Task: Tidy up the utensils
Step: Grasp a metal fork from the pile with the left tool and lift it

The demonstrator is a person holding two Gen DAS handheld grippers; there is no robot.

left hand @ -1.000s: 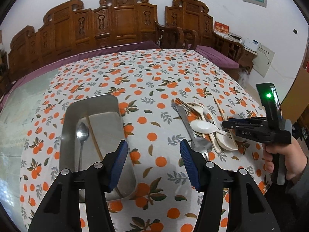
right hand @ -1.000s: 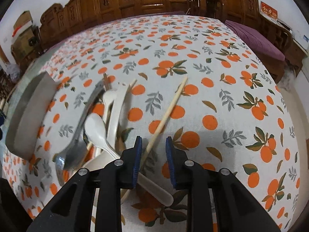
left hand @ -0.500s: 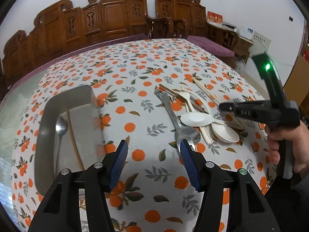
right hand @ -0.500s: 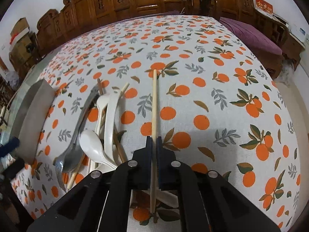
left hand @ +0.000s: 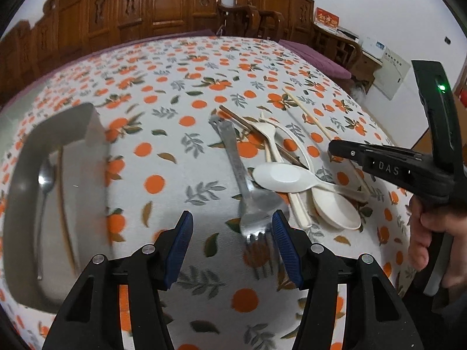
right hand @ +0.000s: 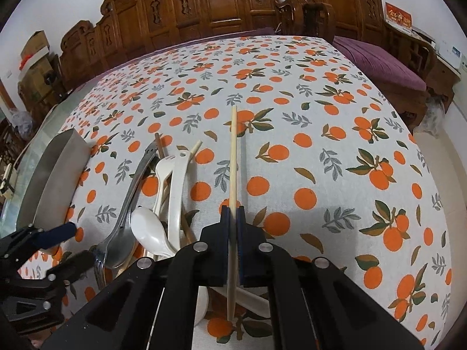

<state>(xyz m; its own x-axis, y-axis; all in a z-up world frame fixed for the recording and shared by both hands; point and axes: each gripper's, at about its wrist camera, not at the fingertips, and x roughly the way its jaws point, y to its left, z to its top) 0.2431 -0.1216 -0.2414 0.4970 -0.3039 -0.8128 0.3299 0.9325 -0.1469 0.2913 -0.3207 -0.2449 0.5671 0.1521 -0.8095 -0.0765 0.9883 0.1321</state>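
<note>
Since the earlier frames, the right gripper (right hand: 233, 221) has closed on the pale chopstick (right hand: 233, 157), which then lay slanted between parted pads and now runs straight ahead, pinched near its near end. The left gripper (left hand: 232, 230) has come down from over the metal tray (left hand: 17, 157) to the fork (left hand: 248, 204); its jaws stand about half open and empty, the right blue pad just beside the fork's head, the tines between the pads.

Step in hand, as judged: gathering loose utensils into the tray. One chopstick is secured; the fork is being approached. Next, the left jaws must lower astride the fork and close, while the right hand carries the chopstick across to the tray.

Beyond the jaws, the pile comprises white spoons (left hand: 280, 176), a brown chopstick (left hand: 233, 116) and a second pale one (right hand: 196, 147), all on the orange-print cloth (right hand: 321, 145).

Left wrist view alone shows the tray's interior, holding a metal spoon (left hand: 45, 180) and a chopstick (left hand: 62, 198). Right wrist view alone shows the pads pressing the chopstick.
</note>
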